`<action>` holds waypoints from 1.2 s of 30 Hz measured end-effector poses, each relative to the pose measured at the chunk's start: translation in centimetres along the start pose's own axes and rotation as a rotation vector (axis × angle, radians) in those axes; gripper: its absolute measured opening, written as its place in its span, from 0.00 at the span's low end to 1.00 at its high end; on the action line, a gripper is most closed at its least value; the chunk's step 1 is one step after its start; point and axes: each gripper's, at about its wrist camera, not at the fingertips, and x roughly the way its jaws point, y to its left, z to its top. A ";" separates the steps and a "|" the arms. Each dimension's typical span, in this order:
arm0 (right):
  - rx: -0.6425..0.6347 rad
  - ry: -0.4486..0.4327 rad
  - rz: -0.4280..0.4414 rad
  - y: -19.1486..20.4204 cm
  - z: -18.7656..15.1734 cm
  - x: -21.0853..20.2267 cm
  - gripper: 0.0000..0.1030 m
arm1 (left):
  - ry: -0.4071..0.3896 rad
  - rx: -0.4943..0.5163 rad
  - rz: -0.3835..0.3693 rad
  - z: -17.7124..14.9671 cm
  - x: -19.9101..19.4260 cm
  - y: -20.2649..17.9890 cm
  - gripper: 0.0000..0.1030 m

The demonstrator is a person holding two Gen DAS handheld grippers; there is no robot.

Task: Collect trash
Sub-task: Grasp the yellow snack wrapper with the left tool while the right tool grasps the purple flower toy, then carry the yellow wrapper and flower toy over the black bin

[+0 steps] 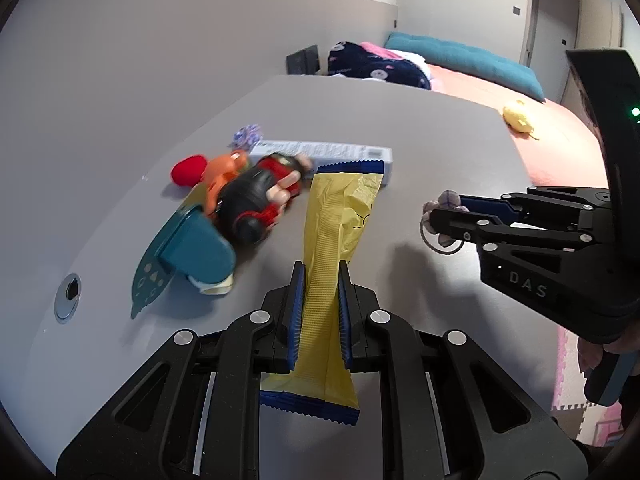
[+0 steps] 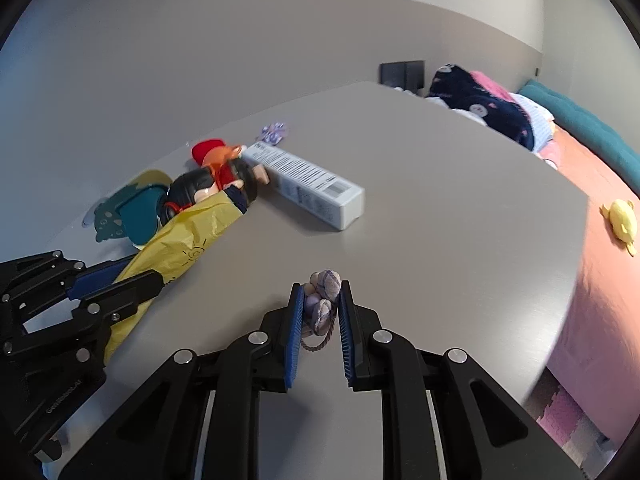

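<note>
My left gripper (image 1: 319,280) is shut on a long yellow snack wrapper (image 1: 338,224) with blue ends, held above the grey table (image 1: 440,152). It also shows in the right wrist view (image 2: 180,248). My right gripper (image 2: 320,292) is shut on a small lilac fabric hair tie (image 2: 322,296) with a cord loop, just above the table. In the left wrist view the right gripper (image 1: 436,212) is at the right, holding the hair tie (image 1: 448,200). A white carton box (image 2: 308,180) lies beyond the wrapper. A crumpled purple scrap (image 2: 274,133) lies behind it.
A toy figure in red, orange and black (image 1: 252,196) and a teal dinosaur-shaped item (image 1: 188,256) lie at the left. A round metal grommet (image 1: 69,296) sits in the table. A pink bed (image 2: 600,240) with a yellow toy (image 2: 622,220) is to the right.
</note>
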 end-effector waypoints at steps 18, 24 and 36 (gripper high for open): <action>0.106 -0.097 -0.116 -9.6 -2.5 -9.5 0.18 | -0.033 0.107 -0.139 2.9 -1.1 -11.8 0.14; 0.165 -0.108 -0.163 -13.4 -4.5 -11.4 0.18 | -0.023 0.151 -0.192 3.4 -0.7 -15.9 0.14; 0.300 -0.105 -0.276 -21.5 -8.5 -14.8 0.18 | 0.016 0.240 -0.320 4.0 0.3 -23.6 0.14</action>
